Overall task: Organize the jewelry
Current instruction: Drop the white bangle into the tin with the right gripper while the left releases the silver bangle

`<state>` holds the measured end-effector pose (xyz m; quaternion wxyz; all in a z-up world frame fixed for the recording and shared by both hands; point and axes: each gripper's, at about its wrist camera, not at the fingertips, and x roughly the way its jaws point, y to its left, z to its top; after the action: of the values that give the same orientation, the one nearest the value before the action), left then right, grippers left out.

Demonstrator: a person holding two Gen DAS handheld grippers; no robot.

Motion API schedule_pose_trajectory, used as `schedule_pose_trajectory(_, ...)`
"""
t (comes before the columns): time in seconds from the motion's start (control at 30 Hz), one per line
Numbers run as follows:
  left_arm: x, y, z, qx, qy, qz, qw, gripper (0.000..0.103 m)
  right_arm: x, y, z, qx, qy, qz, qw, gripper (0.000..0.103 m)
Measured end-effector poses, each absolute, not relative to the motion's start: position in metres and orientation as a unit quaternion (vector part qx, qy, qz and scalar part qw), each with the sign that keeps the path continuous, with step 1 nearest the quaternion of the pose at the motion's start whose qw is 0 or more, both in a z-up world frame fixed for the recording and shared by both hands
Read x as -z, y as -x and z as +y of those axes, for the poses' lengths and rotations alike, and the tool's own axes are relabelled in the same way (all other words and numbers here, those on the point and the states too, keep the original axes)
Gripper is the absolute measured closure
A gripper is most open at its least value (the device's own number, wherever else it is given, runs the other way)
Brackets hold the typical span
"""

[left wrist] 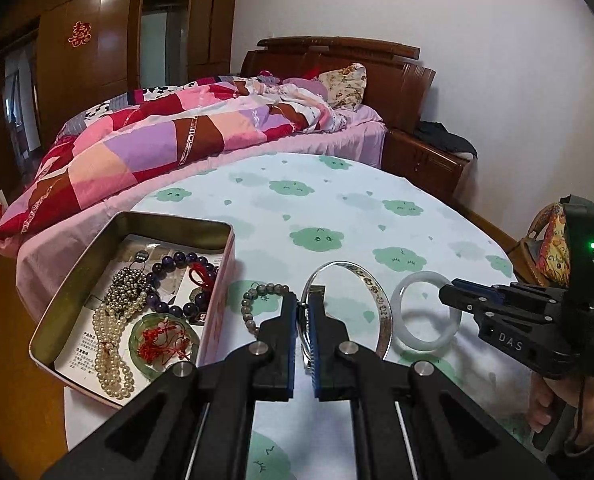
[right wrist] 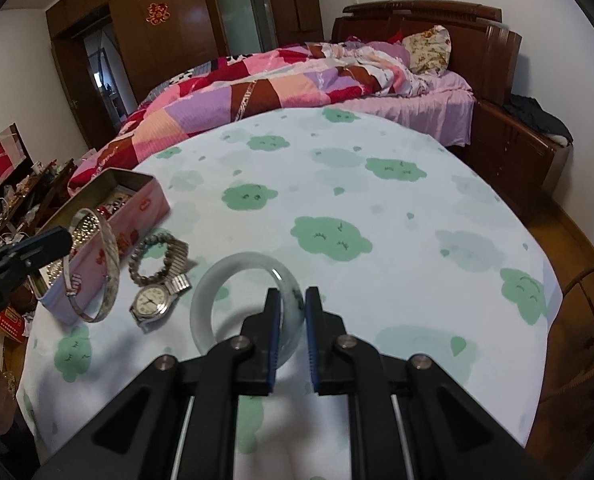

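Observation:
My left gripper [left wrist: 303, 300] is shut on the rim of a silver engraved bangle [left wrist: 377, 292], which it holds upright above the cloth. From the right wrist view, that silver bangle [right wrist: 111, 252] hangs in front of the tin, held at the left gripper's [right wrist: 67, 240] tip. My right gripper [right wrist: 291, 300] is shut on a pale jade bangle [right wrist: 217, 276], its blue pads pressing the ring's near side. In the left wrist view the right gripper [left wrist: 451, 292] grips the jade bangle [left wrist: 417, 278] from the right. A grey bead bracelet [left wrist: 249, 308] and a wristwatch [right wrist: 151, 304] lie on the cloth.
An open pink tin [left wrist: 177, 218] at the table's left holds pearls, purple beads and a green disc with red cord. The round table has a cloud-print cloth [right wrist: 337, 184]. A bed with a patchwork quilt [left wrist: 157, 140] stands behind it. A person's hand [left wrist: 545, 404] grips the right handle.

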<state>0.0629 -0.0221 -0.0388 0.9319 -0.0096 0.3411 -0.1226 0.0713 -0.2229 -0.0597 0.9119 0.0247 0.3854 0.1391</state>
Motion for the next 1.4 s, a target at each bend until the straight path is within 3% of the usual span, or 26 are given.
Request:
schedule_pose_trajectory(0.87, -0.018, -0.059, 0.066, 0.043, 0.043, 0.292, 0.955, 0.099, -0.008, -0.088, -0.16, -0.216, -0.01, 0.331, 0.919, 0.089)
schedule_pose_trajectory(1.4, -0.007, -0.065, 0.105, 0.002, 0.052, 0.302, 0.952, 0.099, -0.024, -0.099, -0.102, -0.26, 0.015, 0.319, 0.912, 0.089)
